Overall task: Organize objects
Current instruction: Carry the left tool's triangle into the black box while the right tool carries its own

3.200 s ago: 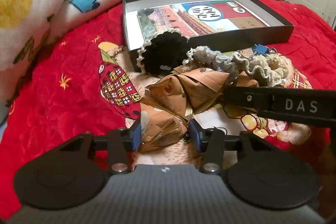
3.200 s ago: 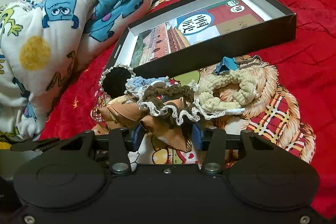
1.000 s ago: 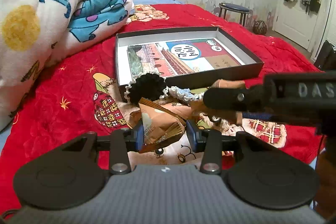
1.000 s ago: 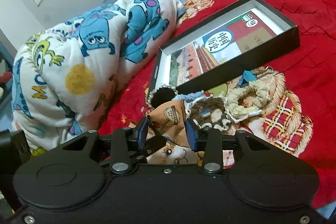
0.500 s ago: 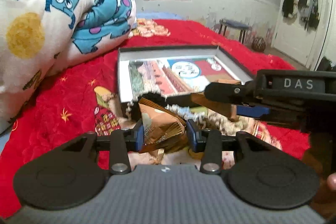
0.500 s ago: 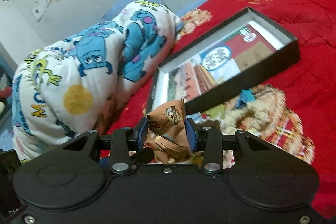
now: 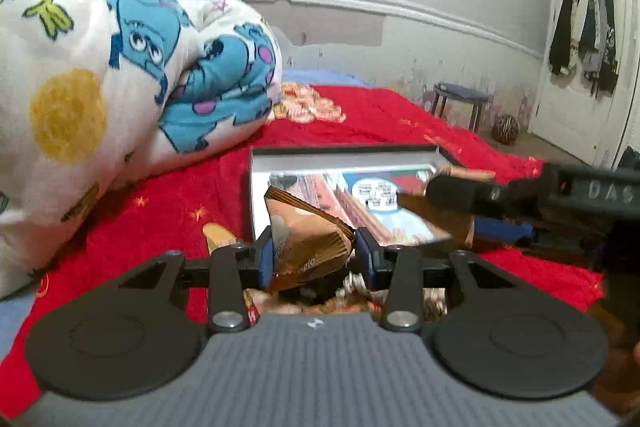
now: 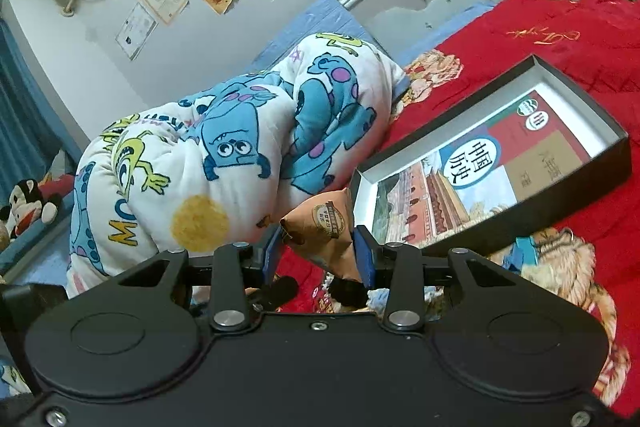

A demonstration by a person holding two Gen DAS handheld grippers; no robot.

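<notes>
My left gripper [image 7: 314, 259] is shut on a brown snack packet [image 7: 304, 233] and holds it above the red bedspread, just short of the open black box [image 7: 344, 151]. My right gripper [image 8: 318, 249] is shut on a second brown snack packet [image 8: 324, 227], raised at the box's [image 8: 584, 167] left end. In the left wrist view the right gripper [image 7: 460, 203] reaches in from the right over the box with its packet [image 7: 432, 215]. A printed book [image 8: 472, 171] lies flat inside the box. Hair scrunchies are mostly hidden under the grippers.
A rolled cartoon quilt [image 7: 100, 75] lies left of the box on the red bedspread [image 7: 160, 203]. A blue binder clip [image 8: 528, 251] lies in front of the box. A stool [image 7: 460, 99] and hanging clothes [image 7: 584, 27] stand by the far wall.
Both grippers have lifted their snack packets off the pile and carried them up toward the box. The scrunchies stayed on the bedspread and have dropped out of sight below.
</notes>
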